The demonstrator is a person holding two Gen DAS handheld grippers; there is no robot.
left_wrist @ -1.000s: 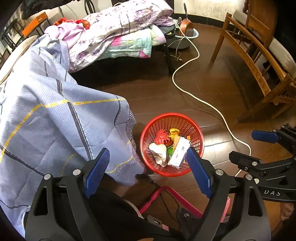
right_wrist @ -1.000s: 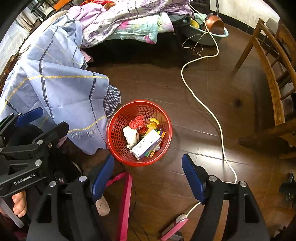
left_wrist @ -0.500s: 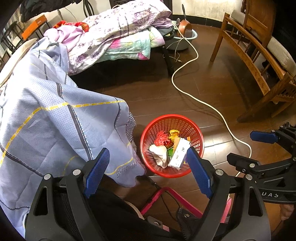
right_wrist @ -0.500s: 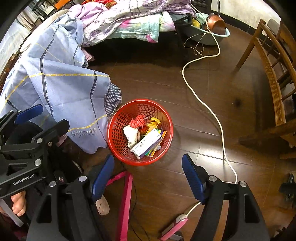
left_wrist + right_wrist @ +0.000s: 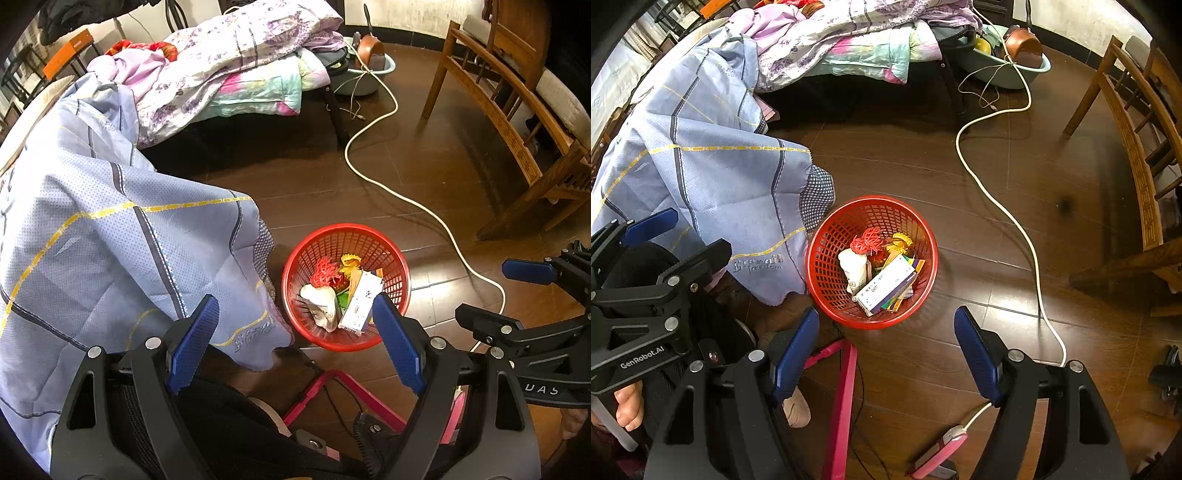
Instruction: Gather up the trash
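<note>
A red mesh basket (image 5: 397, 284) (image 5: 827, 273) stands on the dark wooden floor. Inside lie a white carton (image 5: 360, 301) (image 5: 886, 284), a crumpled white cup (image 5: 321, 302) (image 5: 854, 267), a red netting scrap (image 5: 323, 271) (image 5: 868, 240) and yellow wrappers (image 5: 350, 262) (image 5: 900, 242). My left gripper (image 5: 295, 339) hangs open above and just short of the basket, nothing between its blue pads (image 5: 397, 347). My right gripper (image 5: 886, 350) is open too, empty, hovering over the floor in front of the basket. Each gripper shows at the side of the other's view.
A blue quilt (image 5: 96, 236) (image 5: 713, 170) drapes from the bed to the floor beside the basket. A white cable (image 5: 424, 210) (image 5: 1004, 210) snakes across the floor. A wooden chair (image 5: 517, 122) stands right. A pink frame (image 5: 844, 402) and a person's foot (image 5: 796, 410) lie below.
</note>
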